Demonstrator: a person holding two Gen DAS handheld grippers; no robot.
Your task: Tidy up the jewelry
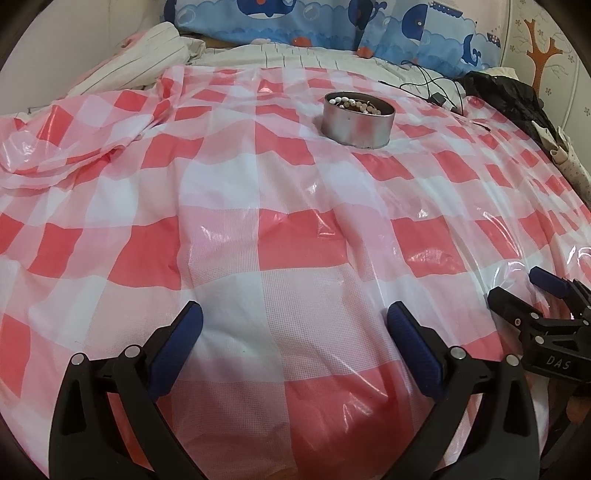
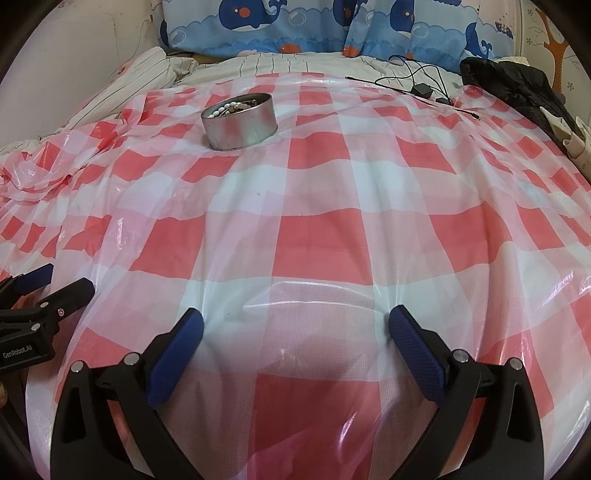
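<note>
Nearest, the left gripper (image 1: 294,317) and the right gripper (image 2: 295,325) each spread two black plastic fingers with ribbed blue pads wide apart, released and grasping nothing, side by side above the bed. Under them lies one glossy, wrinkled red-and-white checked plastic sheet (image 1: 258,192). Farther back on it stands one round, shallow metal tin (image 1: 357,119), lidless, holding beaded jewelry (image 1: 354,104) of pale, pearl-like beads; how many strands cannot be told. Beyond are striped cream bedding (image 2: 280,64), a tangle of thin black cable (image 2: 417,79), dark crumpled fabric (image 2: 513,86), and a blue whale-print pillow (image 2: 295,29).
</note>
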